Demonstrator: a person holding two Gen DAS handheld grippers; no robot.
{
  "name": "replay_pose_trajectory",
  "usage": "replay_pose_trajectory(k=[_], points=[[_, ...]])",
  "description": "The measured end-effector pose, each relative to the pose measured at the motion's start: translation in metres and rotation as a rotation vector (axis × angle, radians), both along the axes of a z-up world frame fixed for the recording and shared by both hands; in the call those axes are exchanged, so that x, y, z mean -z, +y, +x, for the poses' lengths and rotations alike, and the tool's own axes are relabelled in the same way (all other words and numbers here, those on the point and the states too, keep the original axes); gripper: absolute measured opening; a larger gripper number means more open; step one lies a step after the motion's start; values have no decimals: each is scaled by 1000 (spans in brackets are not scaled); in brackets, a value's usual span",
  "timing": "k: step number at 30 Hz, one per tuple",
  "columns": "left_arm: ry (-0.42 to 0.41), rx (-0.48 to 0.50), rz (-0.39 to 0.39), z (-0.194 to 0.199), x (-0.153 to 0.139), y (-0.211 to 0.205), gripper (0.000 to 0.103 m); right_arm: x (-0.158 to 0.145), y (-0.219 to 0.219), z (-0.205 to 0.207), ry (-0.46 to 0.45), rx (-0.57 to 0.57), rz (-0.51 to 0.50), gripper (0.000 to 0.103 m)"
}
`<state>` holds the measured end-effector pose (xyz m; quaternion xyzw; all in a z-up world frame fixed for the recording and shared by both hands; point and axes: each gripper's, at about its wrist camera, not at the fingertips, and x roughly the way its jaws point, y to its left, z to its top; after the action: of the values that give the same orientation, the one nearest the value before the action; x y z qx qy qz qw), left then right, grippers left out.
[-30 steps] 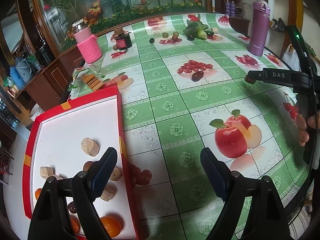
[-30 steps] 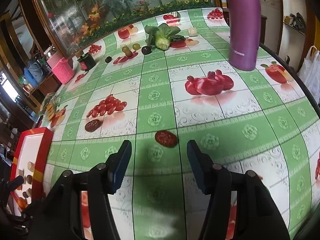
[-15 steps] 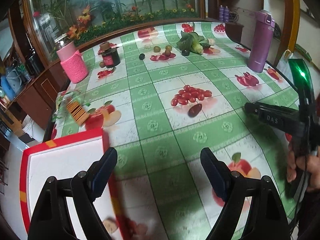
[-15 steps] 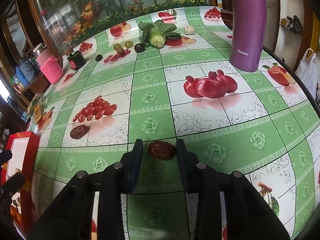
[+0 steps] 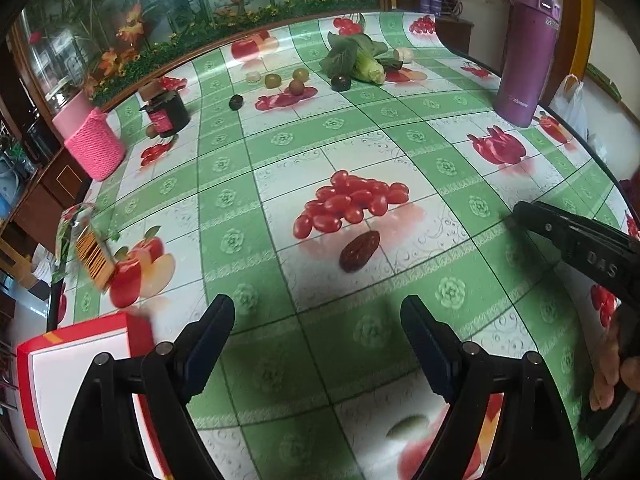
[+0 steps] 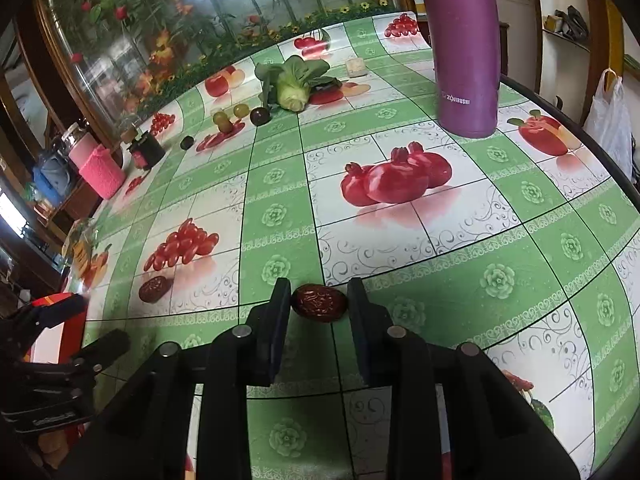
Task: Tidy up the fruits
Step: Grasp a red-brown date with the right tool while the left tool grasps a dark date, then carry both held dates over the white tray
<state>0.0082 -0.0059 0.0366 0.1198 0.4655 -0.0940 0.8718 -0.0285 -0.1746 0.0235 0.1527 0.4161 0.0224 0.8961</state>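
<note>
Left wrist view: left tool (image 5: 317, 330) spread wide, empty, above the desk (image 5: 460, 148); a red date (image 5: 359, 251) lies ahead; red-rimmed tray (image 5: 80, 336) at lower left.
Right wrist view: right tool (image 6: 319, 308) narrowed around a second date (image 6: 319, 303) on the desk; actual pinch contact cannot be told.

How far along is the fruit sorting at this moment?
Done: cannot tell, since the red tray shows only a bare corner. In hand: the right gripper has closed around a date. Left: the open left gripper faces a second date; small round fruits wait at the far end.
</note>
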Motion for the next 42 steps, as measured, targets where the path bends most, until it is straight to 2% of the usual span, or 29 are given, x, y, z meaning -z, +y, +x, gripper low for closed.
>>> replay_pose_trajectory(k=[3, 5, 10, 13, 23, 25, 32, 42], points=[[15, -1, -11, 13, 5, -4, 82, -2, 1, -1, -8, -4, 11, 31], [25, 0, -20, 19, 8, -6, 65, -3, -1, -1, -11, -1, 22, 31], [62, 13, -52, 30, 16, -11, 53, -3, 1, 0, -2, -16, 49, 31], [60, 23, -64, 34, 17, -14, 51, -4, 3, -1, -10, -24, 46, 31], [58, 73, -110, 30, 17, -23, 19, -2, 4, 1, -2, -29, 57, 31], [58, 73, -118, 26, 17, -24, 16, -2, 4, 1, -2, -29, 56, 31], [75, 42, -179, 9, 17, -19, 15, 1, 8, 3, 6, -46, 42, 31], [40, 2, -198, -51, 9, -13, 15, 6, 10, 2, 8, -50, 14, 31]])
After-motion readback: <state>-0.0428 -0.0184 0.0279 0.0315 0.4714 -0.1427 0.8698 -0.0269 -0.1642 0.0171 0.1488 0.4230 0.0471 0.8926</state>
